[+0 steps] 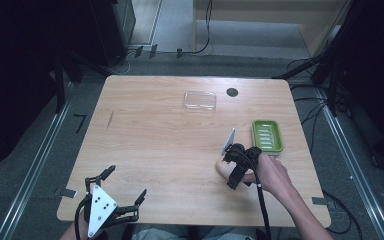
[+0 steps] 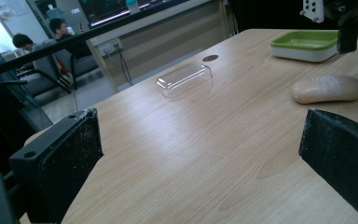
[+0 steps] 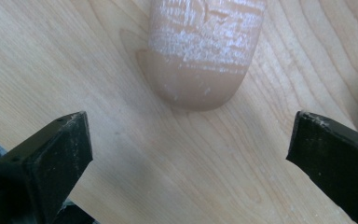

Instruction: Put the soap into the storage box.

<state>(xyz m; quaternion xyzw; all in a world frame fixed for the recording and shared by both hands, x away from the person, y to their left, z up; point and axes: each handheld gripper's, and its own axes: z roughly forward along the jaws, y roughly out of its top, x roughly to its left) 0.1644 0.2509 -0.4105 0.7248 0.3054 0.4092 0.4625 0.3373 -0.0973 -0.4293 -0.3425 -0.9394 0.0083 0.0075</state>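
Clearance around the soap bar: open on the left, crowded on the right.

Wide-set jaws of the right gripper [image 1: 230, 161] stand over the soap bar [image 3: 204, 51], bare wood at 6 o'clock of it. The green soap dish [image 1: 267, 135] sits close at 1 o'clock, narrowing passage there. The clear lid [image 1: 200, 100] lies well apart at 11 o'clock. From 7 to 10 o'clock the table [image 1: 150, 150] offers unobstructed wood as far as the left gripper [image 1: 114, 187], jaws apart.

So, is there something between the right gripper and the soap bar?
Nothing visible does. The right gripper hangs open just above the soap bar, with only bare table between its jaws and the bar.
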